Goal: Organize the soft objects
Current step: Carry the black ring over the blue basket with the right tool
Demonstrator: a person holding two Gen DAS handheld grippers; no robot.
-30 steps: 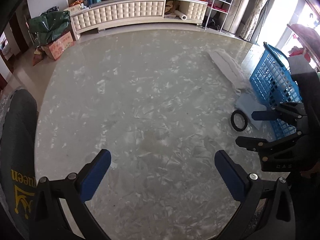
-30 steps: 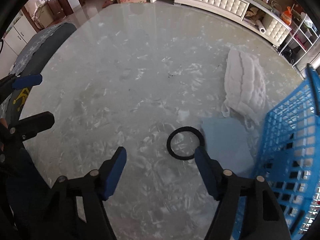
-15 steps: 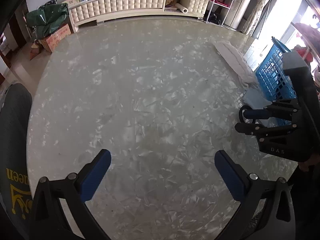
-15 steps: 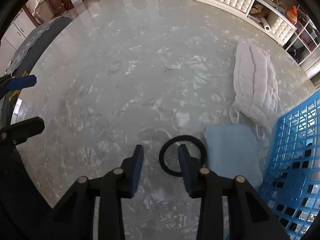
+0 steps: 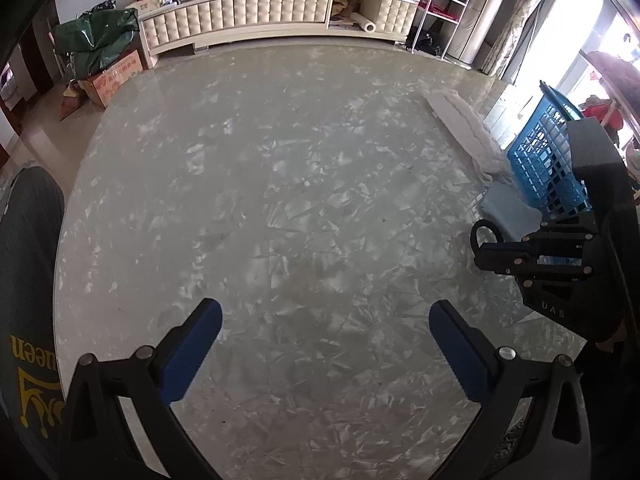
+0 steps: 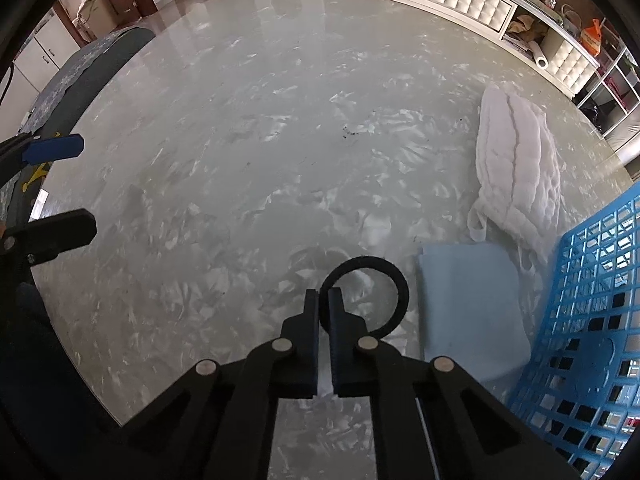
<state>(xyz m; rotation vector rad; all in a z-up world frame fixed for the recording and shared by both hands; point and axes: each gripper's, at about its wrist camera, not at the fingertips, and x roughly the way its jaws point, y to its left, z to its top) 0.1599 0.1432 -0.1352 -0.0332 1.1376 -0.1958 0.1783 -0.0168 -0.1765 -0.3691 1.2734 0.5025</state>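
Right edge of the right-wrist view: blue basket (image 6: 592, 320), rigid mesh, prob. the drop spot. Upper right, white quilted cloth (image 6: 516, 168) on the table (image 6: 240, 140), floppy, light; best pinched at a bunched edge or the loop at its lower end. Lower right, beside the basket, pale blue folded cloth (image 6: 468, 304), thin, limp; take by a corner or fold edge. Centre-bottom, black hair band (image 6: 384, 276), small, stretchy, very light. Right gripper (image 6: 324, 300) jaws just closed, clamped on the band's left rim. Left gripper (image 5: 324, 332) jaws wide apart, nothing between.
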